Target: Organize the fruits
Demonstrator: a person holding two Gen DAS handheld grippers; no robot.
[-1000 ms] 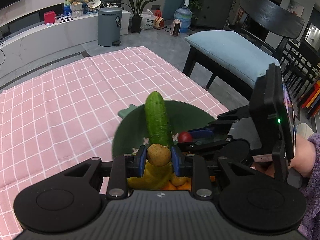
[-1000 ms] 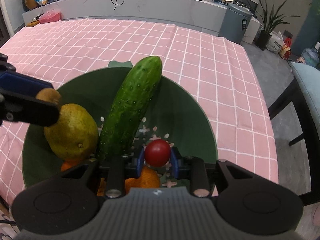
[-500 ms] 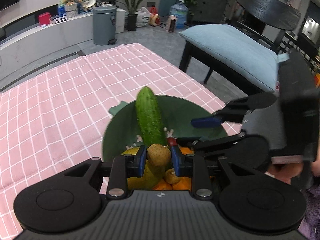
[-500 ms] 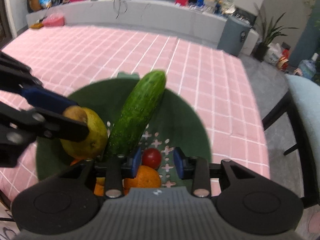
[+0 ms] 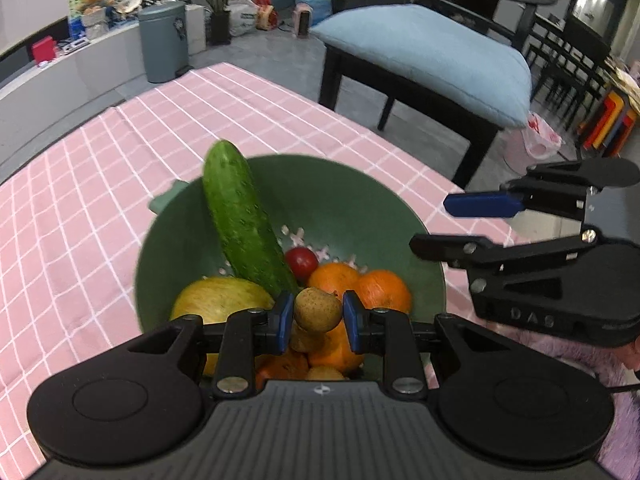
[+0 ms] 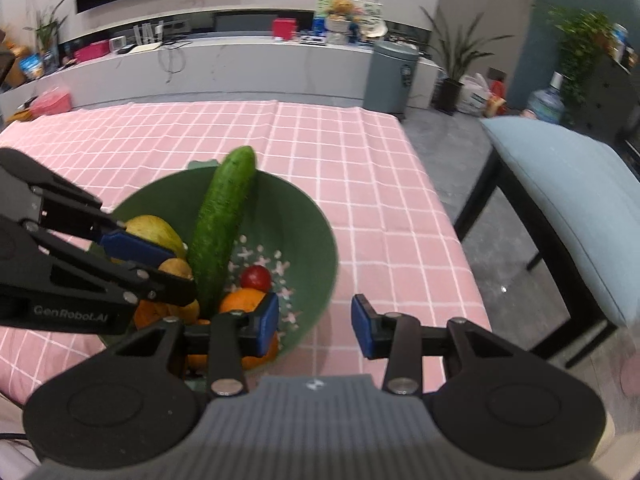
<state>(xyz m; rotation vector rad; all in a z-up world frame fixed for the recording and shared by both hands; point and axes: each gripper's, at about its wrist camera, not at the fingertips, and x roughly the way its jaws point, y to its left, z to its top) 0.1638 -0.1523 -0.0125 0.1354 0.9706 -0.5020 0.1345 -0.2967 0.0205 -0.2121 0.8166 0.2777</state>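
Fruits: piled in the green colander bowl point(image 5: 360, 208) at the centre of my left wrist view, on the pink checked tablecloth point(image 5: 100, 184)
Cucumber point(image 5: 244, 220): leans from the pile up over the bowl's far rim, toward the upper left of the frame
Cherry tomato point(image 5: 301, 261): lies on the bowl's perforated floor, just beside the cucumber's lower end
Oranges point(image 5: 360, 286): heaped at the near side of the bowl, touching each other
Yellow pear point(image 5: 220, 300): lower left of the bowl, against the cucumber
My left gripper point(image 5: 318, 316): clamped on a small brown fruit point(image 5: 318, 310), held just above the oranges
My right gripper point(image 6: 314, 326): fingers spread apart with nothing between them, over the bowl's right rim; in the left wrist view it shows at the right edge, blue pad point(image 5: 480, 204) forward
Chair point(image 6: 560, 184): blue cushion, right of the table, well apart from the bowl
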